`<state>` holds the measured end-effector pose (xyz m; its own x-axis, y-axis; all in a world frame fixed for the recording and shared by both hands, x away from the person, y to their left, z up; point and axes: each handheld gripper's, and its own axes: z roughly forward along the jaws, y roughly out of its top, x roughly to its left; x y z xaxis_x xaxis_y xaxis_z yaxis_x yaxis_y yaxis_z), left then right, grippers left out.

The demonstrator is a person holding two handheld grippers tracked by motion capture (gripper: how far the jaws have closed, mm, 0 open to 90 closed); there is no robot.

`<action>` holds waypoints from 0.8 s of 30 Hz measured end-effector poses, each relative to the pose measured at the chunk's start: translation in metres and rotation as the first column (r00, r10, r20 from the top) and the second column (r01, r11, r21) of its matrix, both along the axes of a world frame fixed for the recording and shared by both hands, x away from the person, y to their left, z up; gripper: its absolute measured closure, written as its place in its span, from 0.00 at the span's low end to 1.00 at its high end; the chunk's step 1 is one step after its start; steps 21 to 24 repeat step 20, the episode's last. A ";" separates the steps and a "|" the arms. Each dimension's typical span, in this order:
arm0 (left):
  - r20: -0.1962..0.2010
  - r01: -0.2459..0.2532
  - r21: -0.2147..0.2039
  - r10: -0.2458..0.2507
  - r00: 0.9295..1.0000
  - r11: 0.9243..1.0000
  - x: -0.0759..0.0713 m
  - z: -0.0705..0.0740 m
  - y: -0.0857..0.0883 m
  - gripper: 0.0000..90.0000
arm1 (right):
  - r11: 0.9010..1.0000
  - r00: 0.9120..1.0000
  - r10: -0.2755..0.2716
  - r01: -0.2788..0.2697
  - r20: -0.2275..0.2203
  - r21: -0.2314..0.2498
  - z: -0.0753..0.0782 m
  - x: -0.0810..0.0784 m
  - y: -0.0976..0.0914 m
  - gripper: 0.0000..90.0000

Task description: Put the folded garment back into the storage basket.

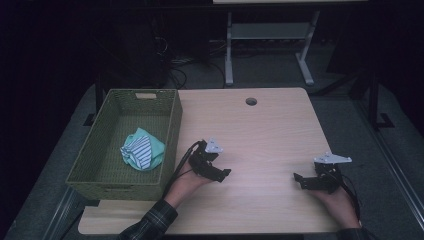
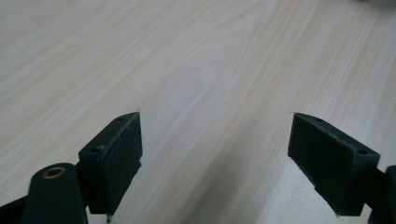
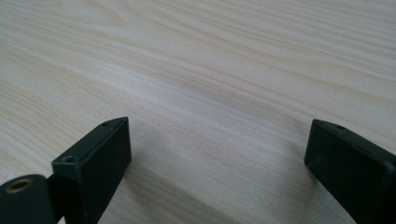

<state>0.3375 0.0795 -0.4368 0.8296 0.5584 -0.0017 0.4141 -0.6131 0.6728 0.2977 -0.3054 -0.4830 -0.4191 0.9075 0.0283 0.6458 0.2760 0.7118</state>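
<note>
- High view showed the left gripper [image 1: 216, 173] and the right gripper [image 1: 306, 181] resting low over the wooden table [image 1: 260, 130], well apart from each other, each held by a hand coming in from the near edge.
- Left gripper view caught its two black jaws spread wide with nothing between them, only bare wood grain ahead; the pads [image 2: 122, 154] hung just above the surface, a stance that read as idle rather than reaching.
- Right gripper view told the same story: jaws wide open, empty, tilted down at the tabletop.
- A bundle of cloth [image 1: 142, 149], mint green with a striped white and dark piece, lay crumpled inside the green woven basket [image 1: 172, 125] at the table's left side, toward the basket's near right corner.
- The cloth sat wholly within the basket walls, which suggested the putting-away was done and explained why both grippers stood open and clear of it.
- The left gripper was the nearer of the two to the basket, just beside its right wall; the right one was far across the table.
- A round cable hole [image 1: 251, 101] marked the table's far edge.
</note>
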 end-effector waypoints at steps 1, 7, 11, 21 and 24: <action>-0.002 0.000 0.002 0.000 1.000 1.000 -0.001 -0.004 -0.001 0.19 | 1.000 1.000 0.000 0.000 0.000 0.000 0.000 0.000 0.000 0.08; -0.014 0.016 0.043 -0.015 1.000 0.999 -0.001 -0.020 -0.005 0.19 | 1.000 1.000 0.004 -0.004 -0.001 0.001 0.000 0.000 0.000 0.08; -0.026 0.013 0.061 -0.012 1.000 0.998 0.000 -0.028 -0.005 0.19 | 1.000 1.000 0.005 -0.005 -0.001 0.000 0.000 0.000 0.000 0.08; -0.015 0.018 0.026 -0.018 1.000 1.000 -0.002 -0.033 -0.001 0.16 | 1.000 1.000 0.007 -0.007 -0.001 0.001 0.000 0.000 0.000 0.08; -0.015 0.018 0.026 -0.018 1.000 1.000 -0.002 -0.033 -0.001 0.16 | 1.000 1.000 0.007 -0.007 -0.001 0.001 0.000 0.000 0.000 0.08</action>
